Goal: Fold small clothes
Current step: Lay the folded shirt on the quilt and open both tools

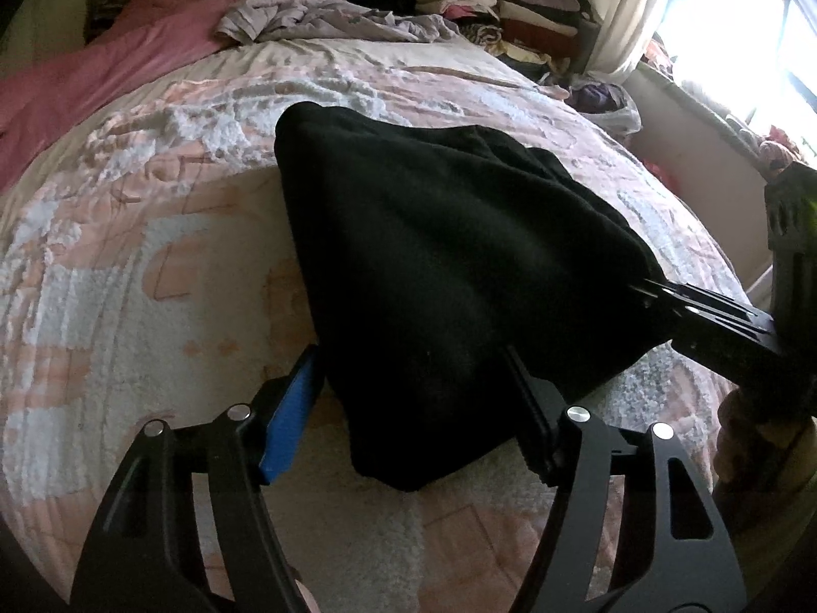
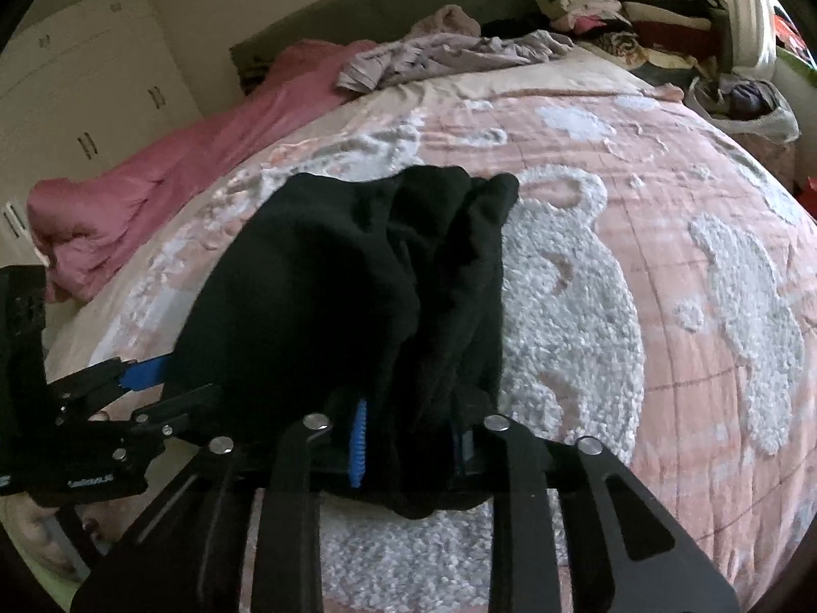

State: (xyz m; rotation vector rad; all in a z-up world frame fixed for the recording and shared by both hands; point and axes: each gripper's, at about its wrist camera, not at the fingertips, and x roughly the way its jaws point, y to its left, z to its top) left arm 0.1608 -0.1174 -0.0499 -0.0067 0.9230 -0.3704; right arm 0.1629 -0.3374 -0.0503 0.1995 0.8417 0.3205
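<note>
Black garment [image 2: 357, 281] clamped by right gripper [image 2: 408, 452].

Only one marking shows: a small line of white lettering on the black body of the left claw [image 2: 145, 378], at the right wrist view's lower left edge. It is too small and blurred to read. Nothing else carries writing.

Pink-and-white bedspread [image 2: 638, 163], white wardrobe [image 2: 87, 97] left, bright window [image 1: 740, 15] with curtain [image 1: 623, 5] right
</note>
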